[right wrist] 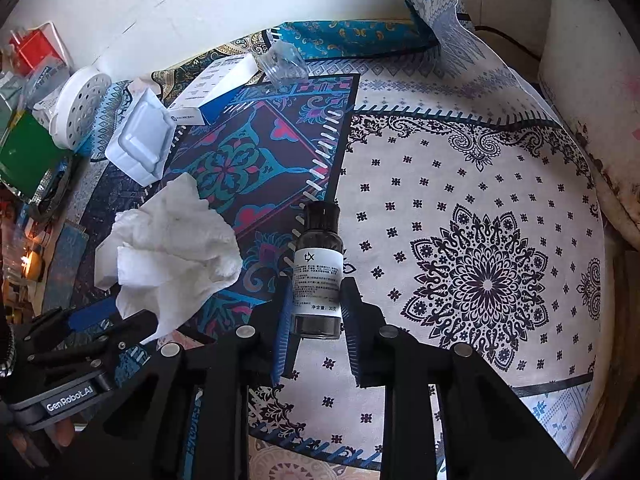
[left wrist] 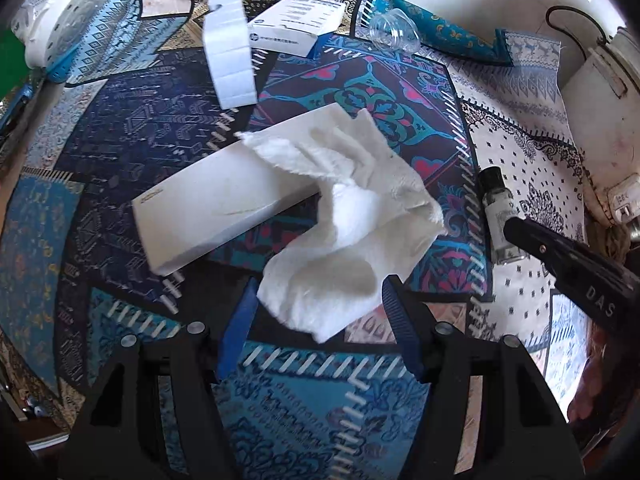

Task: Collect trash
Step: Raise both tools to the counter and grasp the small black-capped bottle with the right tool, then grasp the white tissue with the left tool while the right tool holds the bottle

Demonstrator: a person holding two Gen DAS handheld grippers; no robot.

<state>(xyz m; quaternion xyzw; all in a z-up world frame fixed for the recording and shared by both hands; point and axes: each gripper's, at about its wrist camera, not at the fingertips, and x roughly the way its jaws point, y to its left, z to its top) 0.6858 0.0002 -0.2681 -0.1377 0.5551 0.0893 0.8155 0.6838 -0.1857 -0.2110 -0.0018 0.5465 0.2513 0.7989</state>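
Observation:
A crumpled white tissue [left wrist: 348, 240] lies on the patterned cloth, partly over a long white box [left wrist: 216, 204]. My left gripper [left wrist: 320, 320] is open, its blue pads on either side of the tissue's near end. The tissue also shows in the right wrist view [right wrist: 176, 244], with the left gripper [right wrist: 100, 320] at its near edge. A small clear bottle with a black cap [right wrist: 318, 272] lies on the cloth between the fingers of my right gripper [right wrist: 316, 320]; the pads stand close beside it, contact unclear. The bottle [left wrist: 496, 216] and right gripper finger [left wrist: 560, 256] show in the left view.
At the back lie a white foam block [left wrist: 230, 52], a white printed box [left wrist: 296, 20] and a clear plastic cup [left wrist: 394, 30]. A white perforated disc [left wrist: 68, 20] stands at the far left. A green and a red container [right wrist: 28, 152] sit at the left edge.

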